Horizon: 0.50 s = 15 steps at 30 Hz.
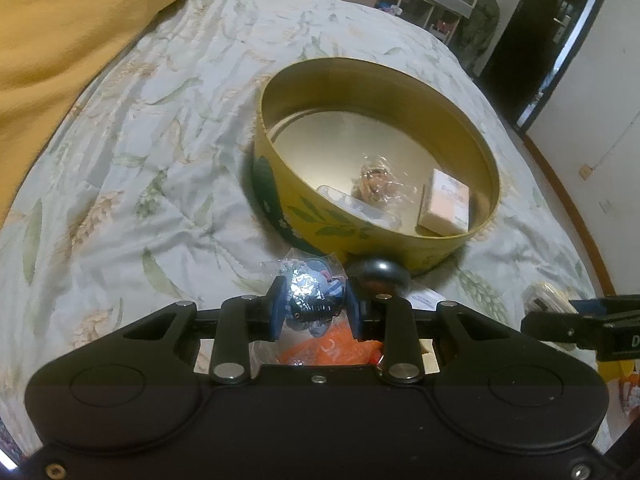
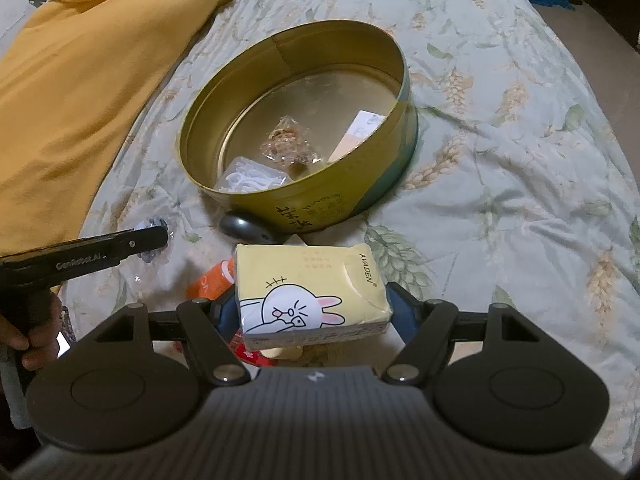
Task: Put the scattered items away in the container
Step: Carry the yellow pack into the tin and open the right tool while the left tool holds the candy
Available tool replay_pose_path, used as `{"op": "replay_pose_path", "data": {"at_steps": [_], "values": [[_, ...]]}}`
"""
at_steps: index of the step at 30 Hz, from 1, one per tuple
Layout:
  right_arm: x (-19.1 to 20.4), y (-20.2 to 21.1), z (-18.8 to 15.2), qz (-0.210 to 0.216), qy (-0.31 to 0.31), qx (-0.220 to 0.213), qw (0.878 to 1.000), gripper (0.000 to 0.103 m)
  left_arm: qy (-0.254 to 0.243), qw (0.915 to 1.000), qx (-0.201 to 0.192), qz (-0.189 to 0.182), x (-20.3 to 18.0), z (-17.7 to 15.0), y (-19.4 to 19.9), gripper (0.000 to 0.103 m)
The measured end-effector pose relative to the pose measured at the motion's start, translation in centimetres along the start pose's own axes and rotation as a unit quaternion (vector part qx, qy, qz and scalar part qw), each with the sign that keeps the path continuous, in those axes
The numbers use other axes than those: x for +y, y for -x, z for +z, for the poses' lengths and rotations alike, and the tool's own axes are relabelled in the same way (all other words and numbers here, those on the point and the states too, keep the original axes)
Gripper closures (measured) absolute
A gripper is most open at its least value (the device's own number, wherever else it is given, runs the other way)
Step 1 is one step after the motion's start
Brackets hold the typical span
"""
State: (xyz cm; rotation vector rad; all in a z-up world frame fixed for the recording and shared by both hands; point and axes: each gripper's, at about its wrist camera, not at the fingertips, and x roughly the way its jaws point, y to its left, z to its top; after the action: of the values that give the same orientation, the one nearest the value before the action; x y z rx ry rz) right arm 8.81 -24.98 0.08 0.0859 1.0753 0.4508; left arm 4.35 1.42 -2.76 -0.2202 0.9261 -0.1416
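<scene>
A round yellow tin (image 1: 476,236) sits on the bed, also in the right wrist view (image 2: 360,196). It holds a pink box (image 1: 444,202), a clear bag of brown bits (image 1: 374,182) and a clear pack of white pieces (image 2: 250,178). My left gripper (image 1: 314,308) is shut on a clear bag of small dark and blue items (image 1: 308,294), just short of the tin. My right gripper (image 2: 314,316) is shut on a yellow tissue pack with a cartoon rabbit (image 2: 308,292), held above the bedding near the tin.
A black computer mouse (image 2: 244,228) lies against the tin's near wall. An orange packet (image 2: 212,280) and red items lie under the grippers. A mustard blanket (image 2: 80,92) covers the left of the floral bedspread (image 2: 520,160). The left gripper shows in the right wrist view (image 2: 154,240).
</scene>
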Motion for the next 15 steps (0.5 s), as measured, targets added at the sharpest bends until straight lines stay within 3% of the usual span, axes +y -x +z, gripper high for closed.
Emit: {"op": "replay_pose_path", "data": {"at_steps": [15], "values": [[0.5,1.4,1.1,-0.019,0.002,-0.021,1.0,0.029,-0.002,0.9998,0.003,-0.018,0.3,0.2,-0.2,0.075]]}}
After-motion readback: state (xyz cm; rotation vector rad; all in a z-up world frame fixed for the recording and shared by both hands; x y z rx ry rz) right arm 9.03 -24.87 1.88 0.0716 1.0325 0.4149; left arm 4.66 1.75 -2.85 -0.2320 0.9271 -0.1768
